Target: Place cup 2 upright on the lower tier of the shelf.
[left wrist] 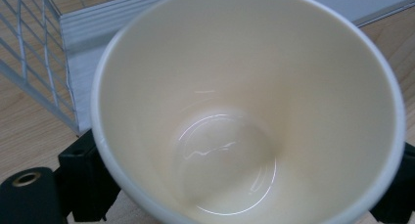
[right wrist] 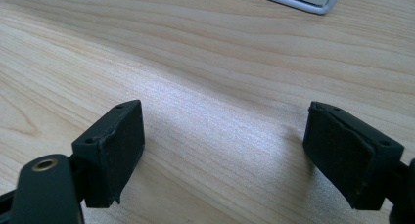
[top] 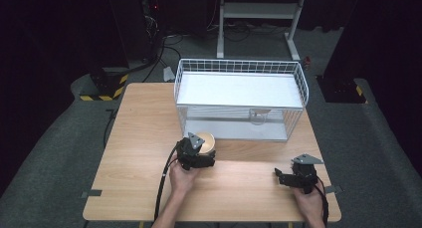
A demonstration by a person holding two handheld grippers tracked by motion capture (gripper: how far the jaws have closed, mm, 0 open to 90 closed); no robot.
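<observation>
Near edge of the wooden table [top: 139,198]: 2 forearms come in from below. Right gripper [top: 291,177] sits low over the right front corner, close to the table's right edge, jaws spread wide with bare wood between them (right gripper view shows both black pads [right wrist: 117,145] apart, nothing in the gap). Open tabletop runs leftward from it toward the other hand.

Left gripper [top: 198,156] is farther in, near table centre, jaws closed on a cream paper cup [top: 205,142]. The cup stands upright, mouth up, empty. Left gripper view shows the cup [left wrist: 244,101] interior close up, the white rolled rim, and the black jaws flanking it low on both sides; contact with the table cannot be told from any view.

Just beyond the cup: white wire rack [top: 239,101] with 2 levels, its front lower edge near the cup, apart from it. Left gripper view shows the rack's wire grid [left wrist: 29,62] at upper left. Wide free wood lies left of the rack; its right end runs close to the table's right edge.

Beyond the table: grey floor, cables, a white frame stand [top: 259,11].
</observation>
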